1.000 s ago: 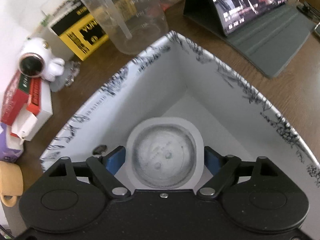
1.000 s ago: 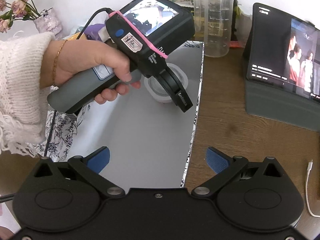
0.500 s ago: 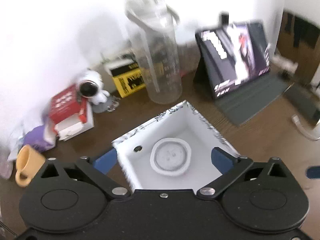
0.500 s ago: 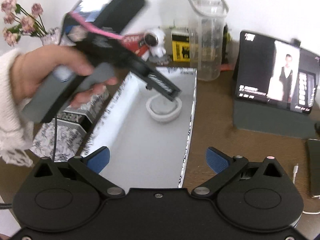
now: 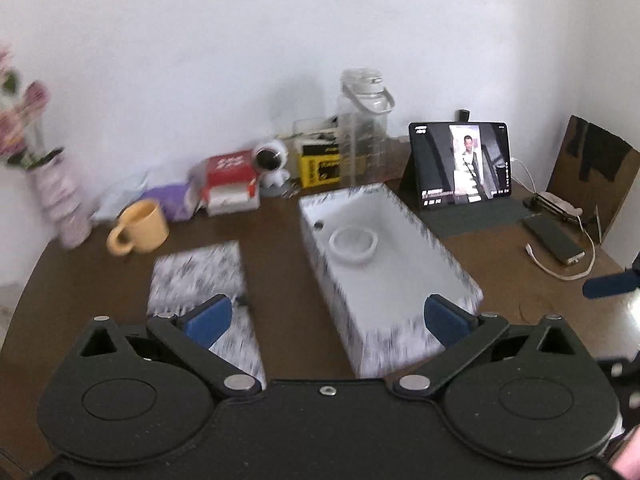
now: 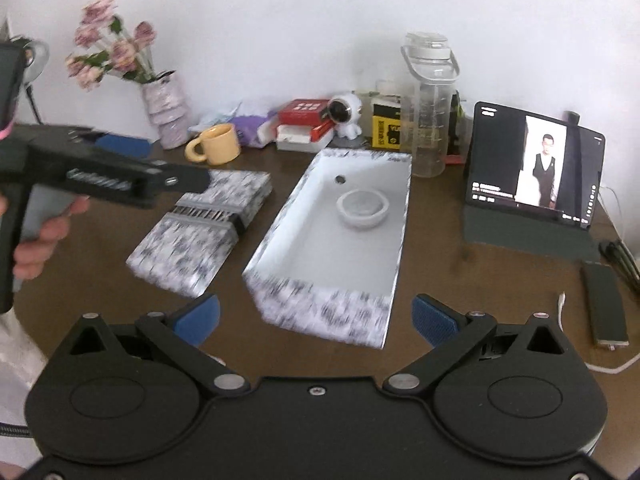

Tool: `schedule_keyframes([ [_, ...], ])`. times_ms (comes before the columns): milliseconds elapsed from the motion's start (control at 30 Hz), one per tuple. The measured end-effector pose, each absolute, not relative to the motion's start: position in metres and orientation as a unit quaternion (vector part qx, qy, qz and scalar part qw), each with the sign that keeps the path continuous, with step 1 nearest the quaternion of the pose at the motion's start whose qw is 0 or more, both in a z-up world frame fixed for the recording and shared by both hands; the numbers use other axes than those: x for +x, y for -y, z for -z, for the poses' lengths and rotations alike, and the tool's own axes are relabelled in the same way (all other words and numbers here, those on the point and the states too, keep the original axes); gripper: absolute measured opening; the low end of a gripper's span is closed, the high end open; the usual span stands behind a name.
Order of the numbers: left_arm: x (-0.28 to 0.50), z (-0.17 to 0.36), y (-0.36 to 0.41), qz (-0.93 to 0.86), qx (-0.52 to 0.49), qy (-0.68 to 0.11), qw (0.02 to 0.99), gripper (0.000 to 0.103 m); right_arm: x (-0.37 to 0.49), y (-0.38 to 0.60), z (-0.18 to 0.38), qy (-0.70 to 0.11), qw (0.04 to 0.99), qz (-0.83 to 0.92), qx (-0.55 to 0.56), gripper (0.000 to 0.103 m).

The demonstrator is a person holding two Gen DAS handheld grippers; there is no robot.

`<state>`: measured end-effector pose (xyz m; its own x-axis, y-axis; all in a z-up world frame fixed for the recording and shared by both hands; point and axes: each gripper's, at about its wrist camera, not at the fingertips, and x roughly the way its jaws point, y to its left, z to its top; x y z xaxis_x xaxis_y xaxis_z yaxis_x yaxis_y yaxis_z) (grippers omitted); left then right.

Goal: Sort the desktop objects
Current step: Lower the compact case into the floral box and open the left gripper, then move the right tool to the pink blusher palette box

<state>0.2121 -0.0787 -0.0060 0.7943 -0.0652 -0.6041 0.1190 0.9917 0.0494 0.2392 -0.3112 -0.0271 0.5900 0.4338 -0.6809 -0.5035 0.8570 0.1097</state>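
Observation:
An open white box with a black-and-white patterned rim [image 5: 452, 276] [image 6: 280, 224] stands mid-table. Inside it lie a round white dish [image 5: 353, 243] [image 6: 363, 208] and a small dark round thing [image 5: 319, 224] [image 6: 340, 178]. The box's patterned lid [image 5: 200, 276] [image 6: 200, 228] lies to its left. My left gripper [image 5: 326, 318] is open and empty, held above the table's front. It also shows at the left of the right wrist view [image 6: 120, 160]. My right gripper [image 6: 316, 318] is open and empty, in front of the box.
Along the back wall stand a yellow mug [image 6: 216, 146], a flower vase [image 6: 166, 110], a red box [image 6: 304, 112], an astronaut figure [image 6: 346, 114], a yellow-black box [image 6: 386, 128] and a clear bottle [image 6: 430, 108]. A tablet [image 6: 532, 164], phone [image 6: 604, 306] and cable [image 5: 560, 268] lie right.
My left gripper has let go of the round dish inside the box, opened, and pulled up and back. My right gripper has drawn back, so the whole table shows.

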Motion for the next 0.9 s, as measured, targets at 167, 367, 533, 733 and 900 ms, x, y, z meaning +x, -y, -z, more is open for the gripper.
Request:
schedule_keyframes([
  [167,0.147,0.014,0.071,0.020,0.020,-0.319,0.947,0.103,0.185,0.313,0.025,-0.369,0.888,-0.268,-0.061,0.103],
  [367,0.091,0.021,0.068,-0.014,0.011,-0.316,0.948,0.103,0.134,0.313,0.025,-0.368,0.888,-0.270,-0.061,0.103],
  [533,0.058,0.025,0.063,-0.025,0.005,-0.328,0.944,0.103,0.102,0.314,0.029,-0.371,0.888,-0.268,-0.056,0.103],
  [733,0.028,0.031,0.059,-0.032,0.006,-0.340,0.940,0.103,0.083,0.309,0.038,-0.387,0.874,-0.282,-0.083,0.103],
  [900,0.021,0.036,0.055,-0.034,0.000,-0.343,0.939,0.103,0.080,0.303,0.042,-0.391,0.870,-0.287,-0.091,0.103],
])
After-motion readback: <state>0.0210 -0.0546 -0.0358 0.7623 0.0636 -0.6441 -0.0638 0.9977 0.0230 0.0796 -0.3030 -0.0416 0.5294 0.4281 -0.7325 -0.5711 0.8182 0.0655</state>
